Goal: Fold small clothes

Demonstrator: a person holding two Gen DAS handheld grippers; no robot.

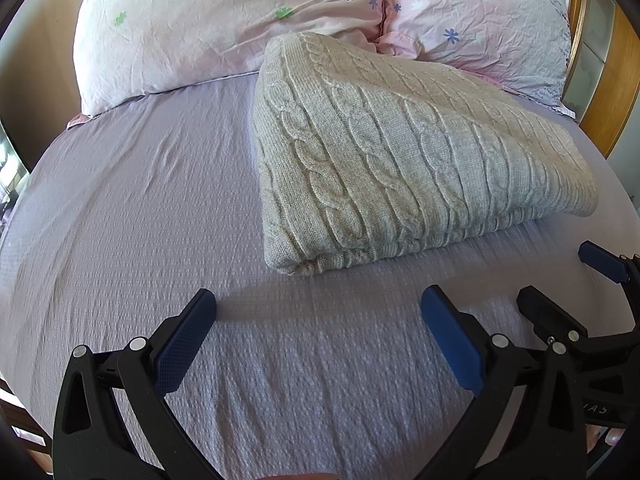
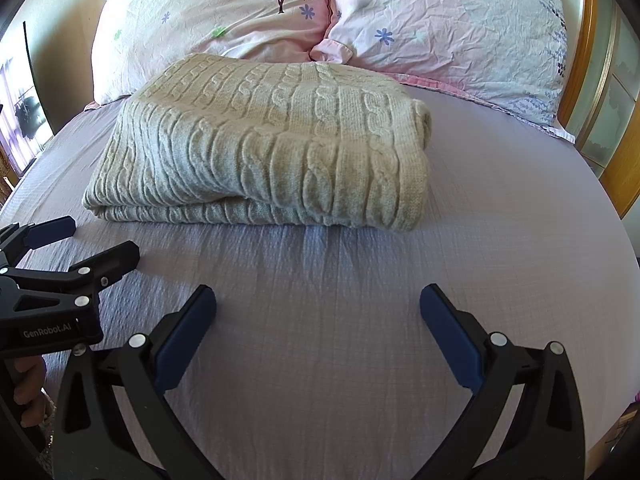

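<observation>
A beige cable-knit sweater (image 1: 400, 152) lies folded in a thick rectangle on the lilac bed sheet (image 1: 120, 220); it also shows in the right wrist view (image 2: 272, 148). My left gripper (image 1: 318, 316) is open and empty, hovering over the sheet just in front of the sweater's near edge. My right gripper (image 2: 318, 316) is open and empty, also short of the sweater's folded edge. The right gripper shows at the right edge of the left wrist view (image 1: 568, 280), and the left gripper at the left edge of the right wrist view (image 2: 92, 240). Neither touches the sweater.
Two pink flowered pillows (image 1: 224, 20) (image 1: 480, 16) lean behind the sweater at the head of the bed. A wooden headboard (image 1: 612, 92) runs along the right. The sheet (image 2: 500, 220) stretches left and right of the sweater.
</observation>
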